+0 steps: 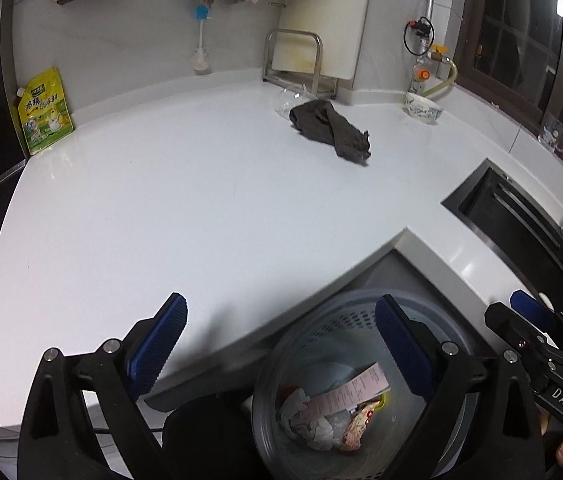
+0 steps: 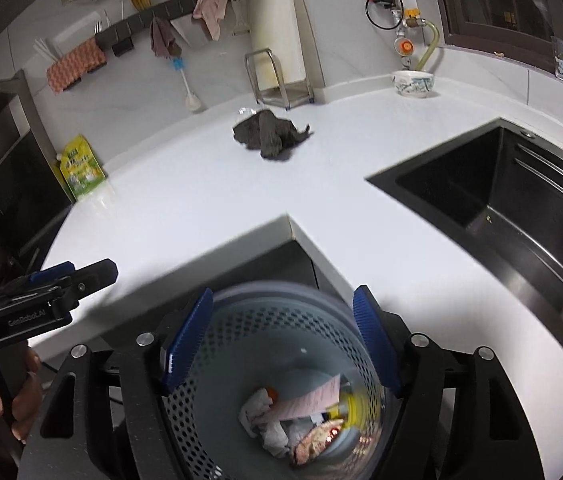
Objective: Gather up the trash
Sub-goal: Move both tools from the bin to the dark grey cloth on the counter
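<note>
A grey perforated trash bin (image 1: 321, 332) (image 2: 241, 320) stands on the floor below the counter's inner corner. In it lie crumpled white paper (image 1: 305, 416) (image 2: 261, 416), a pink receipt (image 1: 353, 392) (image 2: 313, 398), a yellow item (image 2: 351, 410) and a printed wrapper (image 1: 355, 426). My left gripper (image 1: 281, 340) is open and empty, its left finger over the counter edge, its right finger over the bin. My right gripper (image 2: 283, 336) is open and empty, right above the bin. Each gripper shows in the other's view, the right one (image 1: 529, 316) and the left one (image 2: 77, 276).
The white L-shaped counter (image 1: 201, 200) (image 2: 209, 192) carries a dark rag (image 1: 333, 126) (image 2: 271, 134), a clear glass (image 1: 287, 100), a yellow pouch (image 1: 43, 112) (image 2: 81, 166), a patterned bowl (image 1: 423, 108) (image 2: 412, 83) and a metal rack (image 1: 295, 60). A black sink (image 2: 501, 200) (image 1: 513, 216) lies right.
</note>
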`<control>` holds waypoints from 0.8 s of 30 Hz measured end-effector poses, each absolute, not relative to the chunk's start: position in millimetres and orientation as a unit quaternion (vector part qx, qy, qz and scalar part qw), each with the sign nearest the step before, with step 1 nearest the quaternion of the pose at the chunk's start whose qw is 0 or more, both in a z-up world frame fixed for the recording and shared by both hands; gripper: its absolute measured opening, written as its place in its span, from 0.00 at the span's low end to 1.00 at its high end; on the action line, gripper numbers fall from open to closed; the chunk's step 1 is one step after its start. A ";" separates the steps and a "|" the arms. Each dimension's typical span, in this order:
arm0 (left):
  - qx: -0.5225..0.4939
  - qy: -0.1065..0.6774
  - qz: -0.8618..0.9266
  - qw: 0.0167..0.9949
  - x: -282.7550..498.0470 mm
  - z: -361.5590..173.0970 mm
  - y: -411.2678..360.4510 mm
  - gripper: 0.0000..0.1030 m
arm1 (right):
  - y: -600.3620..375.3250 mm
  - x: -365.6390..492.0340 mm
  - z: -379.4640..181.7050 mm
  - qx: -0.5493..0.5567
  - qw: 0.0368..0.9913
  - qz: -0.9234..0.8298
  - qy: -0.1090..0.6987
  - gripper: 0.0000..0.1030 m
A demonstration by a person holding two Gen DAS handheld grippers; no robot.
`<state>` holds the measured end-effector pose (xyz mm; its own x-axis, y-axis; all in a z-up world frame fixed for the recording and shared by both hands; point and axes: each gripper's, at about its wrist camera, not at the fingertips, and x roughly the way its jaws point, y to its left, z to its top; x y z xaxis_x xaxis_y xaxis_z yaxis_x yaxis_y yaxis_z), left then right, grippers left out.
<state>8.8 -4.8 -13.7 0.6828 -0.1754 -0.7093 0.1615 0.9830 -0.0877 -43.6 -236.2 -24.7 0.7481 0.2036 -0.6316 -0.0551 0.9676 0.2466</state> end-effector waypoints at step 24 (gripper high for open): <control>0.010 0.354 -0.090 0.931 138.5 25.8 -23.1 0.93 | -247.5 138.0 18.9 0.056 0.921 0.095 0.373 0.68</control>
<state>138.5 -23.1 25.8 0.7336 -0.1613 -0.6602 0.1752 0.9835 -0.0456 138.0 -247.5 18.9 0.7034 0.2177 -0.6766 -0.1334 0.9755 0.1751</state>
